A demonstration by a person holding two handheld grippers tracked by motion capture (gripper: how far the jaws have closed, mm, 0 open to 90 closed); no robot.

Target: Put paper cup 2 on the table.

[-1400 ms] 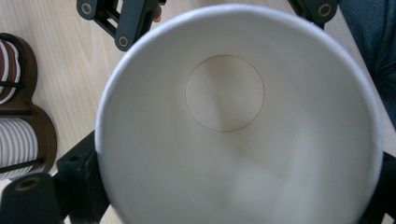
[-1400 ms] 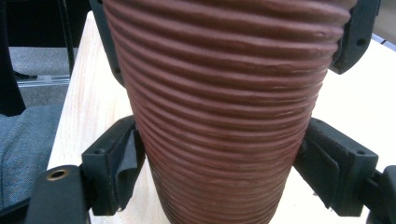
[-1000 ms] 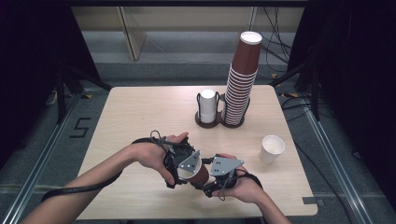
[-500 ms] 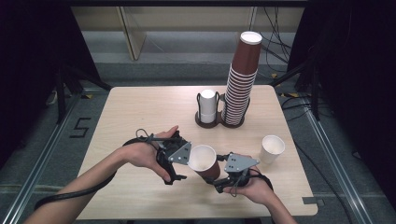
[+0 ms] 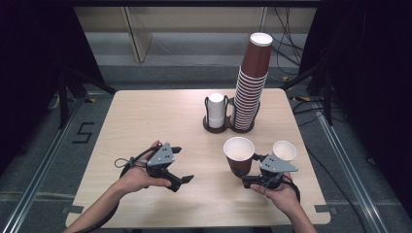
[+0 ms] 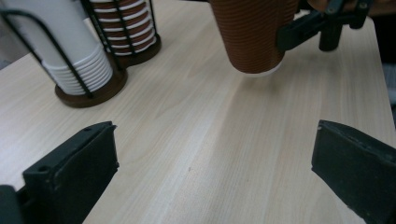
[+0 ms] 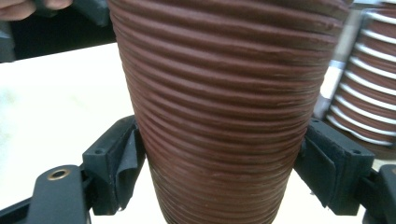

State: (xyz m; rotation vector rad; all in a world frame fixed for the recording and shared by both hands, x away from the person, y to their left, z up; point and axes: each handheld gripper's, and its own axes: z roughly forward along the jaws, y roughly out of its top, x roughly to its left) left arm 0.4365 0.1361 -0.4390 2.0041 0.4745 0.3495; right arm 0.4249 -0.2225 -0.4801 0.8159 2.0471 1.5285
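— Near the counter's front right, from the high view: the right gripper clasps a brown ribbed paper cup, upright, just beside a small white cup. The left gripper sits well apart, jaws spread and empty.

— And the left gripper view?

— Wide-apart jaws over bare wood; the brown cup's base seems just off the surface, with the cup holder's white stack beyond.

— Right gripper view?

— Both jaws press the cup's ribbed wall. I judge this the carrying step; next calls for setting it down level, then releasing.
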